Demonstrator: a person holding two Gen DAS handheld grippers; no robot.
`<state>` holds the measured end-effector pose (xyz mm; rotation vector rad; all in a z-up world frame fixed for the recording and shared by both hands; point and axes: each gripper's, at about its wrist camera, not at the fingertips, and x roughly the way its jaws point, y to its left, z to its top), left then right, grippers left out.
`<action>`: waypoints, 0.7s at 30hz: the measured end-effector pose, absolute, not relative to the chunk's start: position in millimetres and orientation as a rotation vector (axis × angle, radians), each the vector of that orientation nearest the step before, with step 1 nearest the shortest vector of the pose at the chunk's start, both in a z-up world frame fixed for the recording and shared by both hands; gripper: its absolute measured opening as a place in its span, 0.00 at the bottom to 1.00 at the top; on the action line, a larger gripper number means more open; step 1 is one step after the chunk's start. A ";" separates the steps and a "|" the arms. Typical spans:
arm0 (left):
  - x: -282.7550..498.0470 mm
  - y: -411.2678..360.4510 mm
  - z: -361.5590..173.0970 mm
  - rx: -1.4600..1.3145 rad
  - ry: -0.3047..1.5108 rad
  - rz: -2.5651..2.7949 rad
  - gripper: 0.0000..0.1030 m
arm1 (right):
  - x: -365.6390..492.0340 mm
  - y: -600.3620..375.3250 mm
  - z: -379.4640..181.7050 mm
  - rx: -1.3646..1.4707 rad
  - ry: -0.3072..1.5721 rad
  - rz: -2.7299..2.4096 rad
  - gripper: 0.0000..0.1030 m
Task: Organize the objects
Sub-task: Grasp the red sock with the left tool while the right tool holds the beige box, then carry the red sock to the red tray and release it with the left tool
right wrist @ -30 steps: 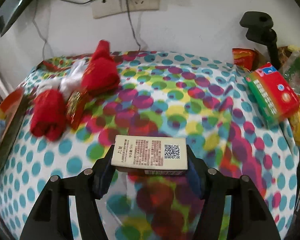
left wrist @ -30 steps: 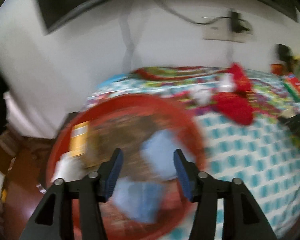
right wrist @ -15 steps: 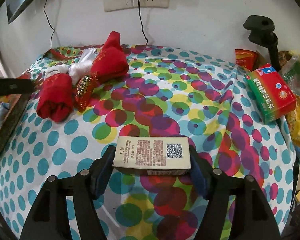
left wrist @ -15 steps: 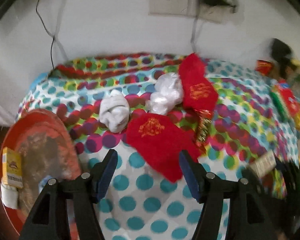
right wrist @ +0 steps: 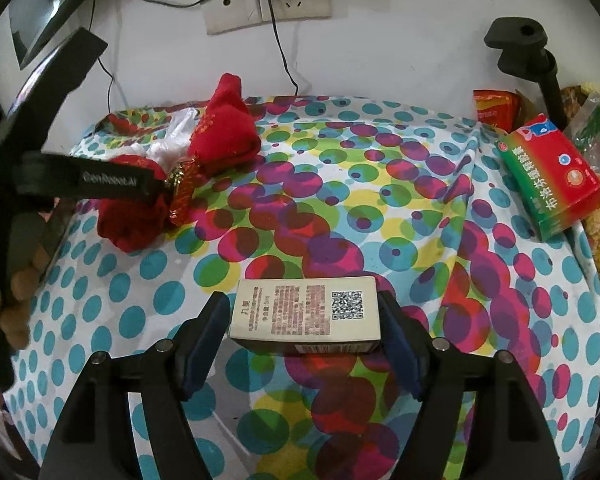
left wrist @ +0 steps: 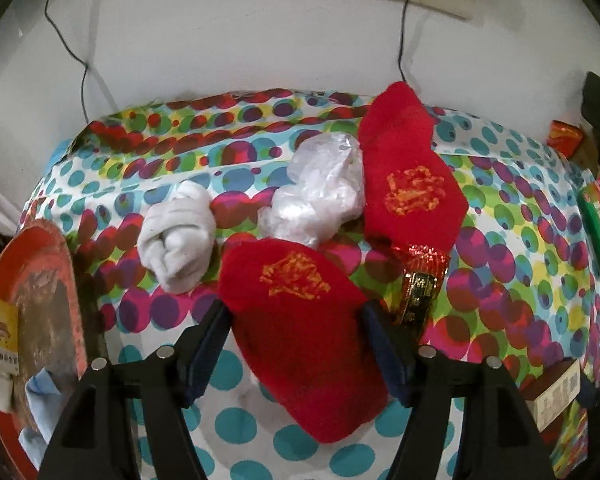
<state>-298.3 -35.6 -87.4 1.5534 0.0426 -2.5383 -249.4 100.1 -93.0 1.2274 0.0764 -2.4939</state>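
My left gripper (left wrist: 296, 340) is open, its fingers on either side of a red sock with gold embroidery (left wrist: 296, 312) that lies on the dotted tablecloth (left wrist: 500, 300). A second red sock (left wrist: 408, 184), a crumpled clear plastic bag (left wrist: 320, 196), a white sock bundle (left wrist: 178, 236) and a red-gold wrapper (left wrist: 420, 284) lie just beyond. My right gripper (right wrist: 304, 320) is shut on a beige box with a QR code (right wrist: 306, 310), held above the cloth. The left gripper also shows in the right wrist view (right wrist: 112, 180), over the socks.
A red tray (left wrist: 4, 248) at the left edge holds a yellow packet (left wrist: 0, 332) and a blue item (left wrist: 36, 392). A green-red box (right wrist: 552, 184) and snack bags (right wrist: 496, 108) lie at the right. A black stand (right wrist: 540, 60) and wall sockets (right wrist: 268, 4) are behind.
My left gripper swung from the red tray to the right and came down around the near red sock. My right gripper has held the beige box roughly in place.
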 end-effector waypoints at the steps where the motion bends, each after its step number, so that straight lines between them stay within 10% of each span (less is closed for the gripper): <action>1: -296.8 -38.0 -87.6 1.556 0.061 -2.557 0.63 | -249.4 99.8 -92.9 1.227 0.077 -2.494 0.71; 6: -289.0 -46.5 -82.7 1.584 0.141 -2.630 0.29 | -250.0 99.5 -93.2 1.227 0.078 -2.494 0.71; 21: -248.6 -56.2 -63.9 1.613 -0.069 -2.660 0.25 | -250.0 91.3 -95.2 1.246 0.183 -2.522 0.71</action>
